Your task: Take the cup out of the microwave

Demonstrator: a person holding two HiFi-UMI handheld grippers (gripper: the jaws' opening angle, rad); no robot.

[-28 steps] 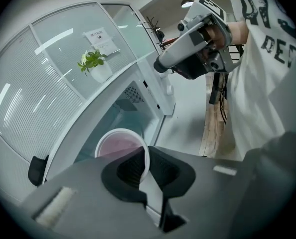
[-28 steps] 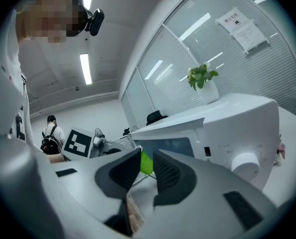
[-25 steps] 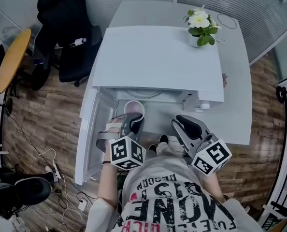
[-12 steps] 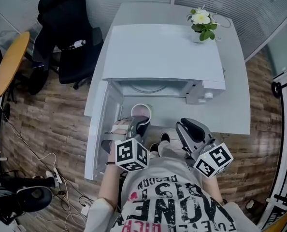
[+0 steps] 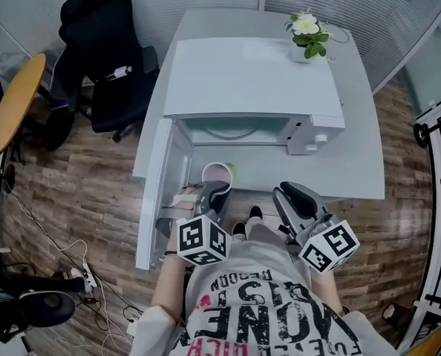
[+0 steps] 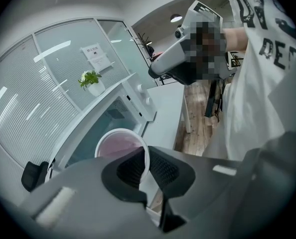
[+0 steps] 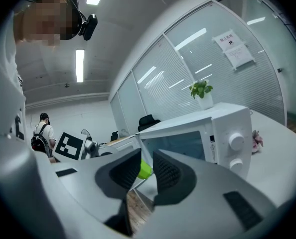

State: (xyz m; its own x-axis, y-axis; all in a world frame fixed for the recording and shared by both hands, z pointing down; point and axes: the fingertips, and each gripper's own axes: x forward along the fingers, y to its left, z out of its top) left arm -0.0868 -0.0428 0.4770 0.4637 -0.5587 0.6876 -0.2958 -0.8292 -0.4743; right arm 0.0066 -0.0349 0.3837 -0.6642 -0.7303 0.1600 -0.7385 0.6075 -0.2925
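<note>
Left tool [image 5: 214, 192] | clamped on cup [image 5: 216, 173] rim, tilted down | right tool [image 5: 290, 194] | apart, level

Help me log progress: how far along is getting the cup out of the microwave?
Done: the microwave door stands open and the cup looks clear of the cavity. In hand: the left hand-held gripper pinches the cup's wall; the right hand-held gripper is empty, jaws apart. Left: setting the cup down.

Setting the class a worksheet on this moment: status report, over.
Left gripper shut on cup rim. Right gripper open, empty. Cup outside the microwave, by its open door. Nothing blocking.
</note>
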